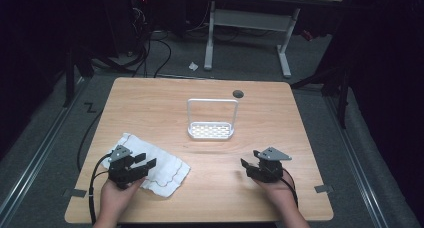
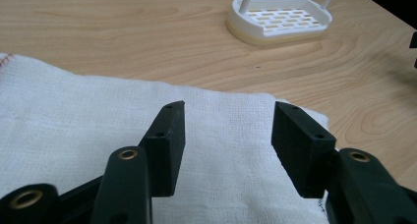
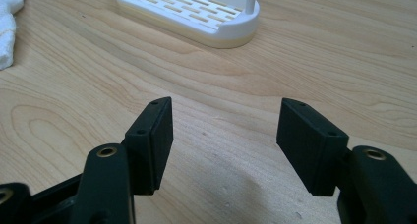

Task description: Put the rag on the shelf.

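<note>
Here, going L to R on the wooden tabletop [image 1: 150, 103]: 1 white cloth [image 1: 157, 165], 1 white rack [image 1: 211, 130], 2 hand-held grippers, 2 hands.

Far L, near the front edge, the person's left hand [image 1: 116, 198] grips the left hand-held gripper [image 1: 145, 164], which sits over the cloth's near-left part. Its jaws are spread wide w/ nothing between them; in the left gripper view the left hand-held gripper [image 2: 227, 135] has the cloth [image 2: 74, 116] right under and ahead of both jaws. Can't tell if the tips touch the fabric. The cloth lies flat-ish, rumpled, w/ a thin stitched edge, at the front-left of the tabletop.

Center, farther back: the rack, a slotted oval base w/ 1 tall wire loop standing upright on it. Well apart from cloth and both grippers. It shows at upper right in the left gripper view [image 2: 280, 18] and at top in the right gripper view [image 3: 192, 13].

1 small dark round spot [image 1: 238, 93] sits just behind the rack, near the tabletop's back edge.

R side: the right hand [image 1: 279, 193] holds the right hand-held gripper [image 1: 247, 166] over bare wood, jaws also spread apart, empty [image 3: 223, 135].
</note>
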Demonstrator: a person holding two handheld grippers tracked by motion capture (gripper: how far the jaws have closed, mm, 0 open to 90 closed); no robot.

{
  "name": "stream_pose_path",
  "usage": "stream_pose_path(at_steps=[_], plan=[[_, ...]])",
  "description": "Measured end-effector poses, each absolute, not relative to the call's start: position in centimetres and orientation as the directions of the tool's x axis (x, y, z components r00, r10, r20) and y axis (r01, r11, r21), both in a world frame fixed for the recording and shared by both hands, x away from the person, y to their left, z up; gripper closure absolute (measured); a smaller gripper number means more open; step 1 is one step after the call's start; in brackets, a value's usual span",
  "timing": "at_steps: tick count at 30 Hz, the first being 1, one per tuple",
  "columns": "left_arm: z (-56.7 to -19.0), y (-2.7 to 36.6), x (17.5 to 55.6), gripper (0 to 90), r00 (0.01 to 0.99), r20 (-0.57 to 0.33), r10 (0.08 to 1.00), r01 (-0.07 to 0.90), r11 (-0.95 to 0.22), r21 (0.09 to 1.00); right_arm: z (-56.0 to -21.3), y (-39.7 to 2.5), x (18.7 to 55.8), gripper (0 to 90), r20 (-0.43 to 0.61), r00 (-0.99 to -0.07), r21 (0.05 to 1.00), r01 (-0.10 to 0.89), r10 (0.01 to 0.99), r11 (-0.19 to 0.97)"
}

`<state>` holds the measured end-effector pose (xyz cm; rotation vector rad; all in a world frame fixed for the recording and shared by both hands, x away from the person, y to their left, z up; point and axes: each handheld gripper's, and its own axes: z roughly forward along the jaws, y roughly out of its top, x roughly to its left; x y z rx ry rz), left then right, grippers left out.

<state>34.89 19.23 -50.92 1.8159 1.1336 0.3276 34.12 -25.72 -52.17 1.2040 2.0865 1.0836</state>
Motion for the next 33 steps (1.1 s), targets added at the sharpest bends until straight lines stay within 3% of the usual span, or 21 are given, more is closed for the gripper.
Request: stream_pose_path(at_steps=[4,9,11,16,19,20,25,29,33], plan=[[-51.2,18.9,35.1,46.8,0.543,-0.232,0.807,0.571,-0.152,0.807,-52.1,-25.9,33.9,37.9,-0.048,-0.484,0.823,0.476,0.874,0.309],[-51.9,18.4,35.5,45.9,0.541,-0.232,0.808,0.602,-0.179,0.778,-52.1,-26.6,33.7,38.8,0.004,-0.482,0.828,0.492,0.876,0.267],[-52.2,18.2,35.4,46.1,0.542,-0.194,0.817,0.609,-0.224,0.761,-52.1,-26.7,33.8,38.8,0.007,-0.484,0.830,0.490,0.875,0.265],[-52.9,18.0,35.6,63.8,0.515,-0.154,0.843,0.639,-0.258,0.724,-52.2,-26.8,33.8,41.1,0.026,-0.475,0.835,0.494,0.880,0.242],[-53.0,18.0,35.5,71.3,0.516,-0.154,0.843,0.639,-0.259,0.724,-52.1,-26.7,33.6,52.1,0.021,-0.482,0.842,0.481,0.876,0.245],[-53.1,17.8,35.4,71.3,0.523,-0.148,0.840,0.632,-0.265,0.728,-52.1,-26.7,33.6,52.1,0.021,-0.482,0.842,0.481,0.876,0.245],[-53.2,15.6,34.7,77.3,0.596,-0.142,0.790,0.600,-0.321,0.733,-51.6,-25.9,33.1,75.7,0.013,-0.539,0.848,0.452,0.842,0.276],[-53.3,13.1,34.0,77.6,0.660,-0.157,0.735,0.575,-0.359,0.735,-51.6,-25.0,32.8,85.8,0.009,-0.582,0.841,0.444,0.813,0.309],[-53.5,10.7,33.4,78.0,0.709,-0.183,0.681,0.554,-0.378,0.742,-51.6,-23.8,32.6,90.0,0.012,-0.625,0.839,0.430,0.780,0.332]])
